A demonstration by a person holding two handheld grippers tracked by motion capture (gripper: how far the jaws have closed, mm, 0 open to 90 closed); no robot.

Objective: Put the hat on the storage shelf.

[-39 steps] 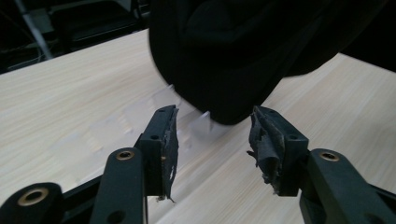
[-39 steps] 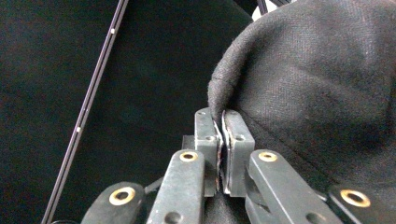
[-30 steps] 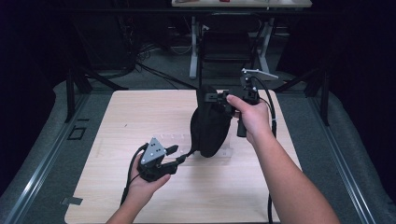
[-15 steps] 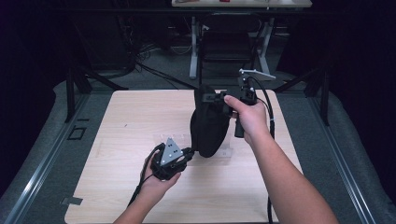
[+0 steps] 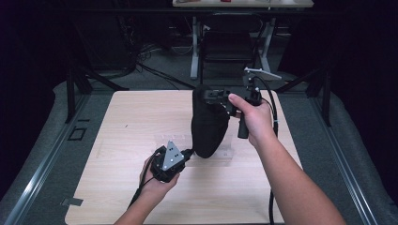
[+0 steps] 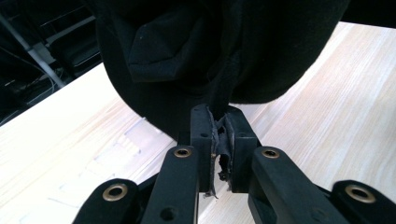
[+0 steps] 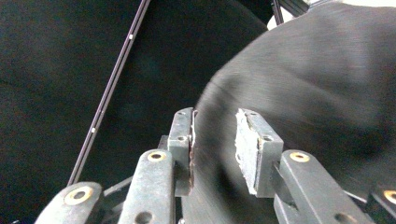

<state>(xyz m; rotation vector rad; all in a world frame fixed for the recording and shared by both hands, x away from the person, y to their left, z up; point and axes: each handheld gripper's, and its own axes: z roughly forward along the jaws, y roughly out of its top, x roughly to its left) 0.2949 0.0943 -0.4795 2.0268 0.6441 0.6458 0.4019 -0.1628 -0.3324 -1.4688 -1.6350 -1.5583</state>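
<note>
The person's right forearm reaches forward across the light wooden table (image 5: 117, 140) with the right gripper (image 5: 224, 101) held level above it, the hand wrapped round its handle and the jaws pointing toward the left of the high view at the top of a black cloth bag (image 5: 209, 126). That bag hangs as a soft, rounded pouch, its lower end near the tabletop at the middle of the table. In the right gripper view the jaws have just been opening: the worn pale pads (image 7: 246, 144) stand apart with the dark, blurred fabric between them, not pinched. The left hand sits low near the table's front, angling the left gripper (image 5: 187, 153) up at the bag's bottom; its grey three-cornered plate faces up. In the left gripper view its jaws are clamped tight on a thin black fabric strap (image 6: 220, 100) running down from the bag's matte, folded underside.
</note>
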